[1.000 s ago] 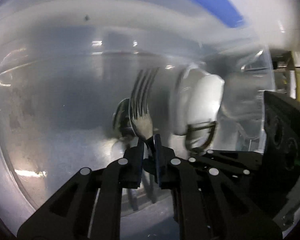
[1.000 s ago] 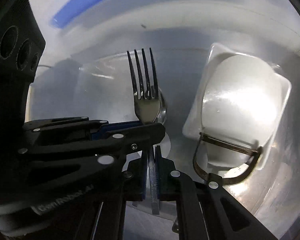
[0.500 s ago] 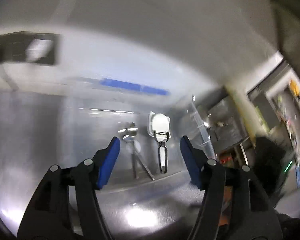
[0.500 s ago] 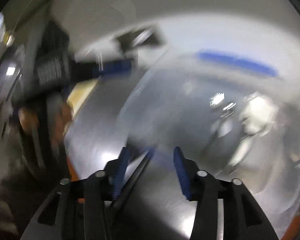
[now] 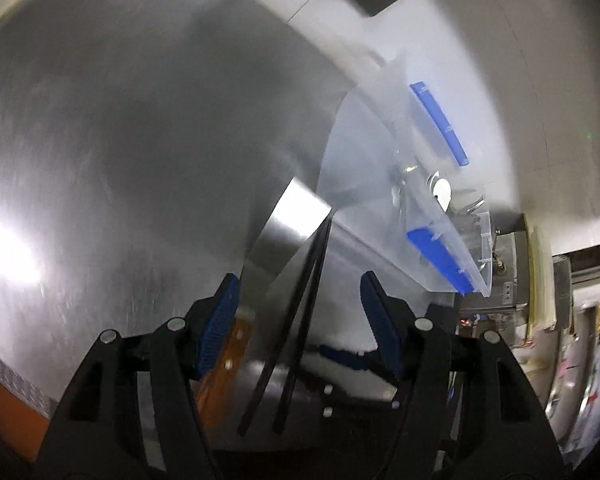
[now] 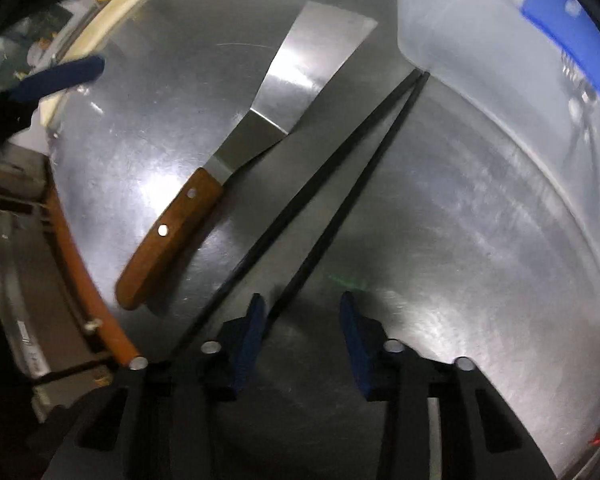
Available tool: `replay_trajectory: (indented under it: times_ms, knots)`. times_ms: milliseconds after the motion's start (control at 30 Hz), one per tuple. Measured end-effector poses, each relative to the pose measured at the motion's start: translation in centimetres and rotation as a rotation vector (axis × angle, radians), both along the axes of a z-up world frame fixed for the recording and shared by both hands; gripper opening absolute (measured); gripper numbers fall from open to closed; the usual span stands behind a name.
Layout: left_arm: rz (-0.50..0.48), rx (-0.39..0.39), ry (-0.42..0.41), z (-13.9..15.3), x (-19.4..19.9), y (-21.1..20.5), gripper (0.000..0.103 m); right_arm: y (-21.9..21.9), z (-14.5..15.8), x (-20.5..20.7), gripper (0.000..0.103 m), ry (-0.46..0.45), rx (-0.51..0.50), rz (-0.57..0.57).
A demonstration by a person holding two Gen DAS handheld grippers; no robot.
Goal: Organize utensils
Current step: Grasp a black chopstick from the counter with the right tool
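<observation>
Nearest in the right wrist view, the right gripper (image 6: pixel 303 320) hangs over the brushed steel table (image 6: pixel 440 240) with its blue-padded jaws partly apart and closing; the end of 1 of the 2 long black chopsticks (image 6: pixel 332 184) lies just inside the left pad, and whether the pad touches it cannot be told. The chopsticks lie flat, spreading toward the camera and meeting at their far tips beside the corner of the clear plastic storage bin with blue handles (image 6: pixel 480 32). Left of them rests the wooden-handled steel spatula (image 6: pixel 236 136), its blade pointing away.

In the left wrist view, the left gripper (image 5: pixel 300 304) hovers with its jaws wide apart and gripping nothing, above the chopsticks (image 5: pixel 304 300) and the spatula (image 5: pixel 288 220). Farther off stands the bin (image 5: pixel 380 160), with pale utensils blurred inside.
</observation>
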State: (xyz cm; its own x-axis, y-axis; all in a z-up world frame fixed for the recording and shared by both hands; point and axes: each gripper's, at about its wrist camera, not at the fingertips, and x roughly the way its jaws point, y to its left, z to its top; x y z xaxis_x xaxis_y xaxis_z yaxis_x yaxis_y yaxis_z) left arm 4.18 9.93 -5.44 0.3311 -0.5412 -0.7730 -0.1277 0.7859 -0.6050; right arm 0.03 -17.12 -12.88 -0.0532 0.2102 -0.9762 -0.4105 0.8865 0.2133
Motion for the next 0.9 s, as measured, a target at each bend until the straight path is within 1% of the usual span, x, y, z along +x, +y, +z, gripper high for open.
replay_trajectory:
  times_ms: [33,67,100,133,300,367,433,467,500,567,600,667,733,767,800,833,900]
  knots:
    - [-0.001,-0.008,0.005,-0.3,-0.4,0.0,0.06,0.2,0.4,-0.6,0.032,-0.012,-0.004,0.006]
    - [-0.004,-0.014,0.012,-0.6,-0.7,-0.1,0.06,0.0,0.3,-0.7,0.027,-0.01,0.002,0.005]
    - [-0.009,-0.02,0.016,-0.8,-1.1,-0.1,0.06,-0.3,0.2,-0.9,0.005,-0.006,-0.014,0.006]
    - [-0.017,-0.029,0.022,-1.0,-1.3,-0.4,0.06,-0.8,0.2,-1.1,0.001,-0.012,-0.032,0.001]
    - [-0.098,-0.105,0.067,-2.5,-2.2,-3.0,0.06,-5.2,-0.7,-1.5,0.001,0.075,0.042,-0.081]
    - [-0.115,-0.12,0.086,-3.0,-2.5,-3.7,0.06,-6.3,-0.5,-2.0,0.001,0.109,0.1,-0.119]
    - [-0.102,-0.125,0.076,-2.9,-2.6,-3.9,0.06,-6.5,0.0,-2.6,0.013,0.115,0.115,-0.138]
    - [-0.09,-0.126,0.071,-2.9,-2.7,-3.8,0.06,-6.3,0.1,-3.0,0.033,0.102,0.114,-0.139]
    - [-0.069,-0.126,0.065,-2.7,-2.7,-3.2,0.06,-5.5,0.6,-3.3,0.045,0.077,0.114,-0.135]
    - [-0.043,-0.119,0.058,-2.4,-2.6,-2.5,0.06,-3.4,0.8,-4.0,0.046,0.037,0.107,-0.113]
    - [-0.029,-0.113,0.053,-2.2,-2.6,-2.2,0.06,-2.2,0.8,-4.3,0.046,0.016,0.087,-0.095]
    - [-0.011,-0.108,0.045,-1.9,-2.7,-1.6,0.06,-0.8,0.4,-4.5,0.046,-0.005,0.029,-0.077]
    - [-0.005,-0.111,0.04,-1.8,-2.7,-1.0,0.06,0.7,-1.0,-4.7,0.043,-0.019,-0.046,-0.032]
    - [0.001,-0.114,0.04,-1.8,-2.8,-0.9,0.06,1.1,-0.7,-4.9,0.038,-0.071,-0.07,-0.007]
    - [0.003,-0.121,0.042,-1.9,-3.0,-0.8,0.06,1.3,-0.8,-5.3,0.03,-0.095,-0.116,0.019]
    - [0.004,-0.129,0.045,-2.1,-3.2,-0.8,0.06,1.4,-0.8,-5.7,0.028,-0.108,-0.125,0.036]
    - [0.001,-0.142,0.053,-2.4,-3.4,-0.8,0.06,0.4,-0.8,-6.1,0.014,-0.103,-0.123,0.049]
